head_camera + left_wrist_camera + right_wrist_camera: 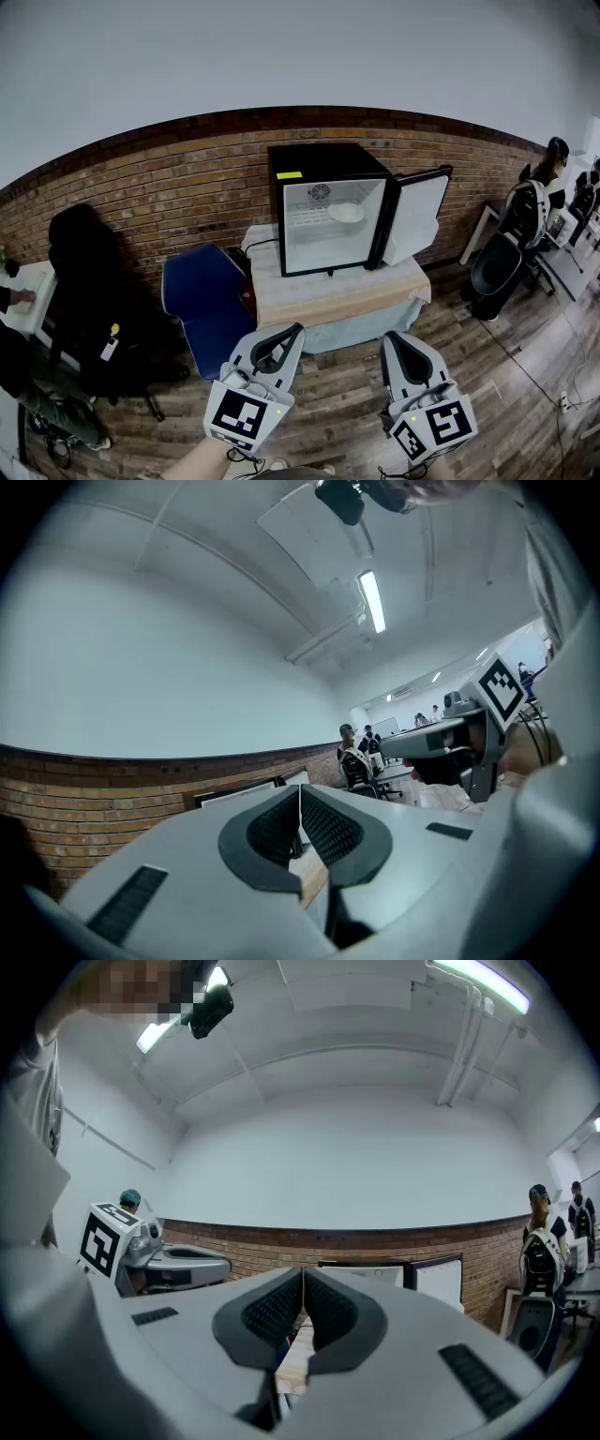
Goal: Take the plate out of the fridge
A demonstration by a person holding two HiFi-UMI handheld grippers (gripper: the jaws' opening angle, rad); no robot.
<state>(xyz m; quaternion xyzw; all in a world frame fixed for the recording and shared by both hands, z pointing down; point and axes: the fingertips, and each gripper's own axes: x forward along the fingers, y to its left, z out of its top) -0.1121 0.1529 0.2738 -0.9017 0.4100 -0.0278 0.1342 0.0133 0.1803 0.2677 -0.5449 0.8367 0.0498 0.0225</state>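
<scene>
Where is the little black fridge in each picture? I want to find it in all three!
Head view: the fridge is in the middle, with its door open to the right.
Left gripper view: low, a bit left of middle, only its top peeks over the jaws.
Right gripper view: low, right of middle, behind the jaws.
Shared landmark: the brick wall behind the fridge.

You face fridge (pixel 323 159) black outside, white inside; yellow sticker (pixel 289 175) on its top edge; plate (pixel 346 213) white; tablecloth (pixel 337 291) beige; chair (pixel 202 300) blue; wall (pixel 187 187) red-brown brick; your left gripper (pixel 296 330) and right gripper (pixel 390 337) pale grey, black-and-white square markers.
</scene>
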